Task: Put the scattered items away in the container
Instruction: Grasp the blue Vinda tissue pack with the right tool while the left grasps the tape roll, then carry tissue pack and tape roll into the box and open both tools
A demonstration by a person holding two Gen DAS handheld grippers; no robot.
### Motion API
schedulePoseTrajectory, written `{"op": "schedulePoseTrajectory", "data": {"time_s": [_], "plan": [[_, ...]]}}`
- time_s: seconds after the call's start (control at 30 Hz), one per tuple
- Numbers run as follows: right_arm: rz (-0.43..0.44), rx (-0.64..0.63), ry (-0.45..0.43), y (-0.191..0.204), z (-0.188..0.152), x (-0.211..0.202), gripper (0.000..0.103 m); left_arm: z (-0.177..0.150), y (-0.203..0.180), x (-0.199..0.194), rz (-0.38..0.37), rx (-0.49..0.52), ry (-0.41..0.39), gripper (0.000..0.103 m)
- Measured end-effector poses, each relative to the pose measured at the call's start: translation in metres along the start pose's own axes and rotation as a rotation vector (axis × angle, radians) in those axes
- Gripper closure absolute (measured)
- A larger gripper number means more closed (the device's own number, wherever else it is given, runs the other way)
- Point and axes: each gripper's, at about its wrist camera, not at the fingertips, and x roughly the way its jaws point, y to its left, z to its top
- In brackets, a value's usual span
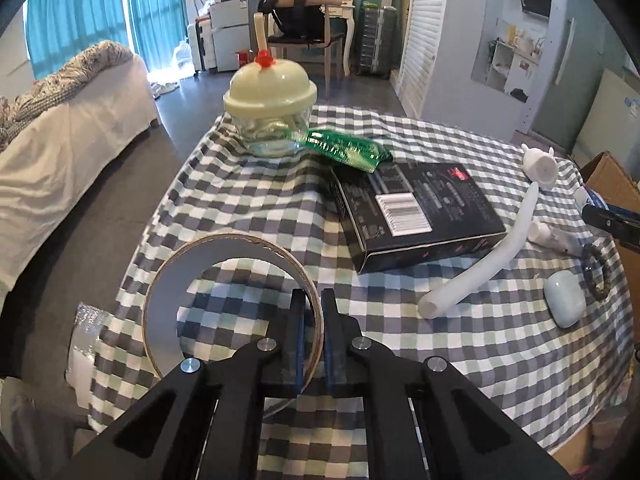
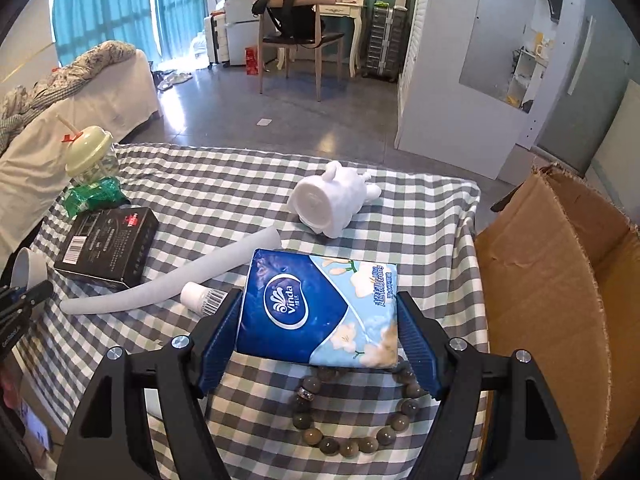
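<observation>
Right claw point(image 2: 318, 336) clamps a Vinda tissue pack point(image 2: 320, 308) above the checked bench point(image 2: 420, 216); left claw point(image 1: 314, 320) pinches a tape roll point(image 1: 232, 300). Both should lift clear before swinging to the cardboard box point(image 2: 560, 280) at right.

Checked cloth point(image 2: 420, 216) on the bench: matt weave, creased. Tissue pack point(image 2: 320, 304) center frame: glossy plastic film. Beads point(image 2: 352, 412) lower center: polished, stone-like. Box point(image 2: 560, 280) at right: rough brown cardboard. Black carton point(image 1: 416, 216): semi-gloss card. Tape roll point(image 1: 236, 304), lower left: shiny.
</observation>
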Motion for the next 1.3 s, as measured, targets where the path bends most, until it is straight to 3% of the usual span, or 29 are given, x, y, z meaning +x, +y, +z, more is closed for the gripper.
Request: {"op": "schedulePoseTrajectory", "data": {"time_s": [0.3,0.57,0.73,1.0,1.3], "plan": [[-0.009,-0.009,-0.11,-0.002,0.006,-0.053,0.03,0.031,-0.046,-0.054,-0.04,0.074,-0.108,0.096],[-0.072,0.035,-0.25,-0.041,0.005,-0.131,0.03,0.071,-0.151,-0.106,-0.249,0.21,-0.248,0.096],[-0.166,0.141,-0.283,-0.101,-0.015,-0.167,0.03,0.078,-0.234,-0.118,-0.371,0.31,-0.268,0.096],[-0.322,0.287,-0.22,-0.191,-0.057,-0.172,0.029,0.07,-0.356,-0.128,-0.589,0.498,-0.234,0.096],[-0.323,0.395,-0.057,-0.26,-0.098,-0.126,0.029,0.054,-0.444,-0.113,-0.706,0.621,-0.151,0.096]]}}
